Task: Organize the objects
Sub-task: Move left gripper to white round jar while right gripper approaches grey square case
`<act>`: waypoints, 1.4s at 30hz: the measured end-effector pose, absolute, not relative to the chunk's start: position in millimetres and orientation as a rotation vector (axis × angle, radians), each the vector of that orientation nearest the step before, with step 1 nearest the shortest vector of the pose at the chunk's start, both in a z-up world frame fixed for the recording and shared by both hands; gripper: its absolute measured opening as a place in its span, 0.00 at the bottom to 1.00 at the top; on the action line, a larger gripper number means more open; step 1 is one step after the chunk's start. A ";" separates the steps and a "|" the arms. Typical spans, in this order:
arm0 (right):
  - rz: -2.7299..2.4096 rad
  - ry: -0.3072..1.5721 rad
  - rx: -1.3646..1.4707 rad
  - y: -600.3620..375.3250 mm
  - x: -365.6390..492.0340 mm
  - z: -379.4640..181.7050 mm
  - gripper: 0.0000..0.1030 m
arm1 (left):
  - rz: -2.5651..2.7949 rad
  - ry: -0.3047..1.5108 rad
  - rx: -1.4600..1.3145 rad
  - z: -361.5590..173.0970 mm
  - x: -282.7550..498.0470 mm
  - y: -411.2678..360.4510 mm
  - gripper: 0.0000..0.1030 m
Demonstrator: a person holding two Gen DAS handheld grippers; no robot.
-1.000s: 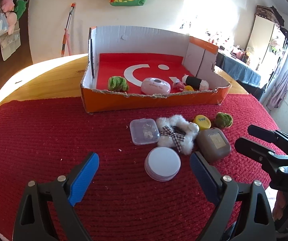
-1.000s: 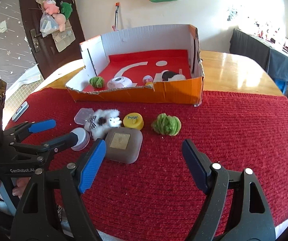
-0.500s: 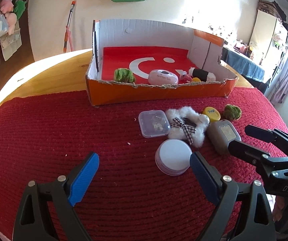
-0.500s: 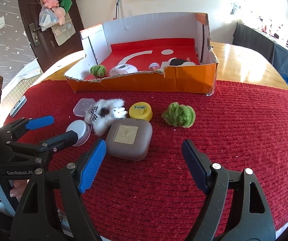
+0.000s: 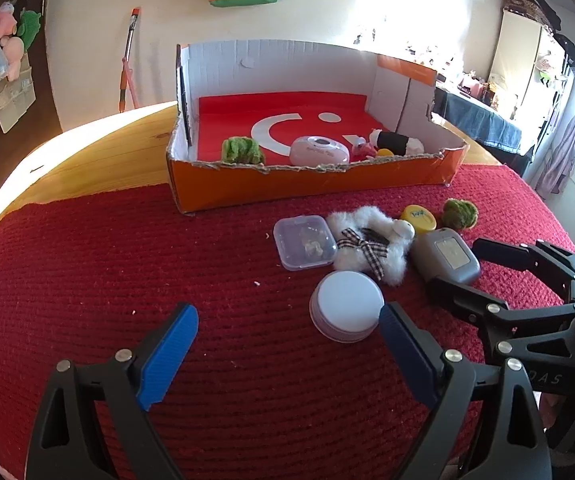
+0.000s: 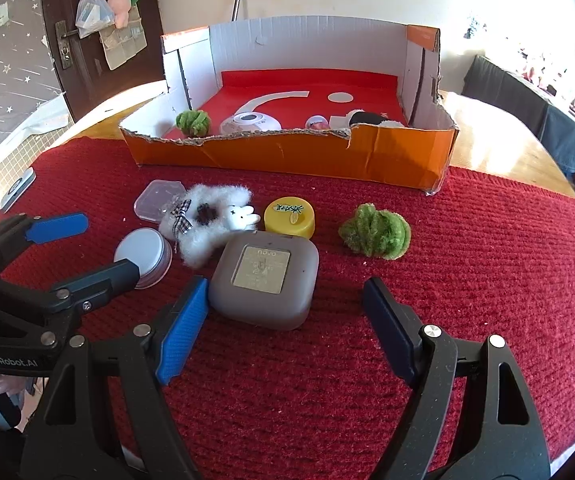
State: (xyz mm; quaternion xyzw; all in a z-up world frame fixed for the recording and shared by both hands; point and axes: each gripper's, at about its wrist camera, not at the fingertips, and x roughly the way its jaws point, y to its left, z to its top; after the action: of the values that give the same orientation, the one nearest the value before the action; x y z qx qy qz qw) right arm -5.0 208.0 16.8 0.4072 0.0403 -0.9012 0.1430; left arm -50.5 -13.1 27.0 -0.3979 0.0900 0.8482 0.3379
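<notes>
Since a second ago my right claw [image 6: 283,320] has come forward and down toward the loose cluster; the grey square case [image 6: 265,278] now fills more of its view and sits just ahead of the blue pads. My left claw [image 5: 287,356] has kept its place, only rolled a touch.

Both claws stand wide open, nothing between the pads of either. Left a little wider than right.

Where things lie: orange cardboard box [image 6: 387,160] at the far edge of the red mat [image 6: 487,280], already holding a green pompom, a white oval gadget, a black-and-white roll and some small bits. Still out on the mat: clear plastic box [image 5: 303,242], fluffy white bunny charm [image 5: 367,244], round white tin [image 5: 345,306], yellow cap [image 6: 289,216], green fuzzy ball [image 6: 375,230], and the grey case.

The relation that matters: the grey case lies dead ahead of the right claw but off-centre. It sits toward the left pad [image 6: 183,328], nearly touching it, with a broad gap to the right pad. It is squarish, so no long axis to speak of; one corner points back at me. In the left wrist view the right claw's fingers straddle the case's near corner.

Judgement: right claw is nearer the case; left claw is nearer the white tin, which lies just ahead and right of its centre line. To take the case cleanly I would shift the right claw leftward before closing.
</notes>
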 end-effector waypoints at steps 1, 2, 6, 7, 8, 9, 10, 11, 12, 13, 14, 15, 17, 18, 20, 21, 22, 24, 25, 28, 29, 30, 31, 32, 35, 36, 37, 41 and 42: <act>-2.601 0.117 1.176 208.8 -5.0 16.8 0.76 | 2.205 0.240 -1.033 27.1 -49.9 -12.4 0.90; -2.604 0.119 1.176 210.2 -5.0 16.9 0.76 | 2.198 0.243 -1.030 27.1 -49.3 -11.6 0.89; -2.623 0.118 1.183 217.4 -4.0 18.0 0.76 | 2.175 0.253 -1.022 26.2 -47.3 -7.5 0.87; -2.625 0.113 1.184 219.3 -3.8 18.2 0.76 | 2.169 0.257 -1.021 25.6 -47.2 -6.3 0.85; -2.627 0.108 1.184 221.0 -4.2 18.4 0.76 | 2.160 0.260 -1.022 24.8 -47.0 -4.8 0.82; -2.626 0.103 1.183 222.4 -4.3 18.6 0.76 | 2.159 0.264 -1.022 24.3 -46.6 -3.8 0.81; -2.624 0.099 1.180 223.0 -4.4 18.8 0.76 | 2.163 0.270 -1.019 23.9 -46.5 -2.7 0.80; -2.623 0.100 1.176 222.6 -4.5 18.9 0.76 | 2.167 0.276 -1.014 24.0 -46.1 -1.9 0.79; -2.623 0.100 1.171 222.3 -4.7 19.1 0.76 | 2.164 0.279 -1.011 24.0 -45.9 -1.1 0.77; -2.622 0.097 1.162 222.2 -4.6 19.5 0.76 | 2.159 0.278 -1.010 24.0 -46.0 -0.5 0.76; -2.619 0.090 1.154 221.9 -4.9 20.2 0.76 | 2.156 0.276 -1.009 24.1 -46.0 0.0 0.75; -2.616 0.082 1.148 221.8 -5.3 20.6 0.76 | 2.150 0.276 -1.007 24.2 -45.9 0.4 0.75; -2.605 0.079 1.145 219.9 -7.4 20.9 0.76 | 2.148 0.276 -1.007 23.8 -45.8 0.8 0.75; -2.604 0.083 1.143 218.5 -7.7 20.7 0.76 | 2.146 0.278 -1.007 23.6 -46.0 1.5 0.75; -2.604 0.097 1.138 215.8 -8.4 19.9 0.76 | 2.144 0.277 -1.005 23.7 -46.2 2.3 0.73; -2.604 0.104 1.137 214.6 -8.9 19.3 0.75 | 2.141 0.276 -1.006 23.6 -46.4 3.0 0.72; -2.605 0.111 1.137 213.4 -9.1 18.7 0.75 | 2.142 0.277 -1.005 23.5 -46.1 3.6 0.71; -2.612 0.124 1.136 212.2 -9.7 17.8 0.75 | 2.141 0.280 -1.003 23.4 -46.2 4.1 0.71; -2.614 0.127 1.136 212.1 -10.2 17.4 0.75 | 2.134 0.284 -1.002 23.4 -46.2 4.4 0.71; -2.621 0.143 1.132 211.5 -10.2 16.4 0.75 | 2.132 0.290 -0.998 23.2 -45.8 6.6 0.71; -2.623 0.149 1.130 211.1 -10.0 15.9 0.75 | 2.132 0.296 -0.994 23.0 -45.4 7.8 0.71; -2.626 0.154 1.128 210.8 -9.8 15.8 0.75 | 2.131 0.301 -0.991 22.9 -44.7 8.2 0.71; -2.627 0.158 1.125 210.5 -9.7 15.5 0.74 | 2.131 0.305 -0.986 22.7 -43.5 8.6 0.71; -2.627 0.164 1.124 210.1 -9.7 15.2 0.74 | 2.131 0.311 -0.981 22.5 -42.6 9.6 0.70; -2.632 0.192 1.115 208.1 -9.0 14.3 0.68 | 2.120 0.316 -0.969 23.1 -40.9 11.3 0.65; -2.631 0.200 1.111 207.3 -8.8 14.1 0.67 | 2.116 0.318 -0.966 23.2 -40.6 11.9 0.63; -2.629 0.206 1.108 206.6 -8.4 14.0 0.65 | 2.115 0.320 -0.963 23.1 -40.2 12.2 0.62; -2.624 0.212 1.098 205.8 -7.9 13.8 0.59 | 2.107 0.320 -0.955 23.3 -39.2 13.3 0.56; -2.624 0.212 1.095 205.8 -7.8 13.7 0.57 | 2.107 0.319 -0.954 23.4 -39.2 13.2 0.53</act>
State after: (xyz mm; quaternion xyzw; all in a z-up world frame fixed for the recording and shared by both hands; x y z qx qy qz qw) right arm -7.8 205.8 13.7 0.3799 0.0737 -0.9106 0.1448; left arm -39.2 13.2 23.4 -0.3759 0.1255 0.8301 0.3923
